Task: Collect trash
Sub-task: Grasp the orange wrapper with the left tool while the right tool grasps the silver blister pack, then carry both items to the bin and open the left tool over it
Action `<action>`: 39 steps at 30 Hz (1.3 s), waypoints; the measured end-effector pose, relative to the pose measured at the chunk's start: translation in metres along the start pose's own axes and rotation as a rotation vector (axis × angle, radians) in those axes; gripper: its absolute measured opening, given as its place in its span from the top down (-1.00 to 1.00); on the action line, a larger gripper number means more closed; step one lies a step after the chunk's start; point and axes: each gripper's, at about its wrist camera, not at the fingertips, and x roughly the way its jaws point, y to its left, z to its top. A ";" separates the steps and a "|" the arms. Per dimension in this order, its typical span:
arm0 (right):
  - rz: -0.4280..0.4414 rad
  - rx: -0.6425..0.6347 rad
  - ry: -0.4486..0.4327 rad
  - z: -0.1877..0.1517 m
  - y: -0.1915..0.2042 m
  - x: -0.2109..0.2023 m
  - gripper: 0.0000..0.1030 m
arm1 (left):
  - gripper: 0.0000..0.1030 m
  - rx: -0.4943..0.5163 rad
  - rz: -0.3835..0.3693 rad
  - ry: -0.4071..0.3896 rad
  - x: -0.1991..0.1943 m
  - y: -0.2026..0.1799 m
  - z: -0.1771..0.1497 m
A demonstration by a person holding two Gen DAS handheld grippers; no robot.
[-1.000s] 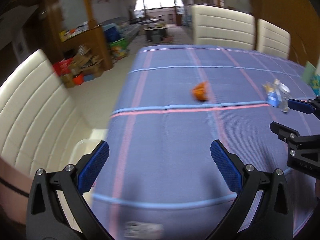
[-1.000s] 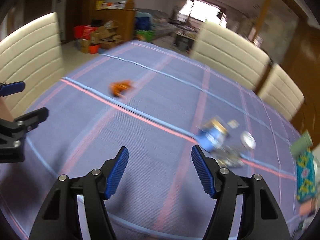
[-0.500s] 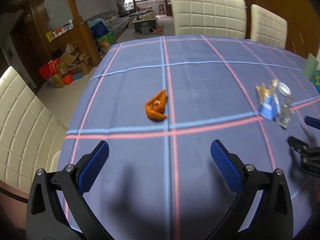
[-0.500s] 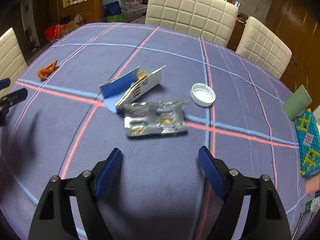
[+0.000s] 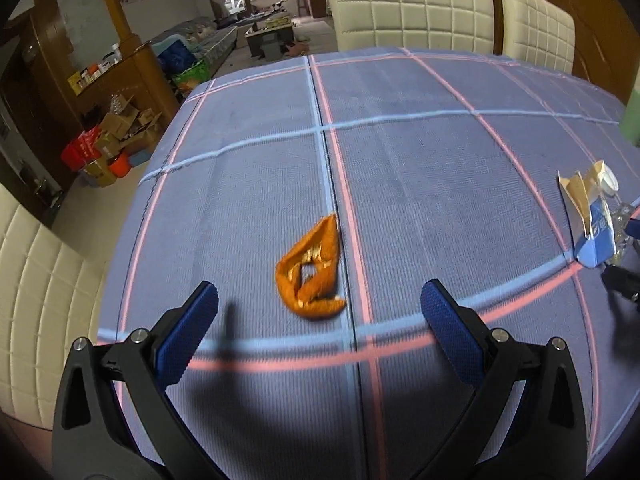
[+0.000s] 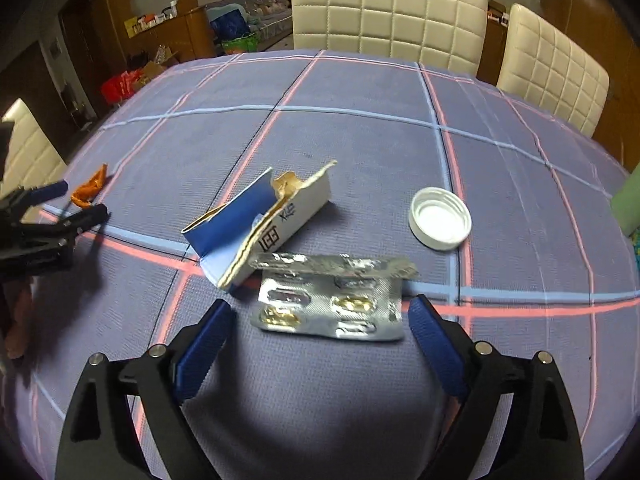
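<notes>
An orange crumpled wrapper [image 5: 314, 270] lies on the blue checked tablecloth [image 5: 420, 152], just beyond my left gripper [image 5: 320, 300], which is open and empty. The wrapper [image 6: 90, 188] also shows far left in the right wrist view, by the left gripper [image 6: 80, 204]. My right gripper [image 6: 320, 310] hangs over a silver pill blister pack [image 6: 332, 300]; its jaws are opening and its pads stand clear of the pack's ends. A torn blue-and-white carton [image 6: 260, 220] lies just behind the pack, and a white bottle cap [image 6: 440, 218] to the right. The carton [image 5: 592, 220] also appears at the left wrist view's right edge.
Cream padded chairs [image 6: 388, 12] stand at the table's far side, and another [image 5: 36, 300] at its left. A green box [image 6: 628, 204] sits at the right table edge. Cardboard boxes and clutter [image 5: 112, 136] lie on the floor beyond the left side.
Both grippers have moved forward and down towards the table. The orange wrapper now sits close before the left gripper. The right gripper's jaws have widened, and the blister pack lies between them.
</notes>
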 end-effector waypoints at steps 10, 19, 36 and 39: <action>-0.012 0.020 -0.033 -0.002 0.003 -0.005 -0.37 | -0.13 -0.003 -0.153 -0.019 0.000 0.002 0.001; -0.059 -0.020 -0.053 -0.012 0.014 -0.018 -0.37 | 0.48 0.060 -0.193 -0.036 -0.025 -0.013 -0.015; -0.027 -0.123 -0.117 -0.035 0.076 -0.075 -0.37 | 0.47 0.079 -0.135 -0.103 -0.105 0.003 -0.074; -0.017 -0.149 -0.127 -0.038 0.093 -0.084 -0.37 | 0.47 0.078 -0.115 -0.118 -0.120 0.011 -0.087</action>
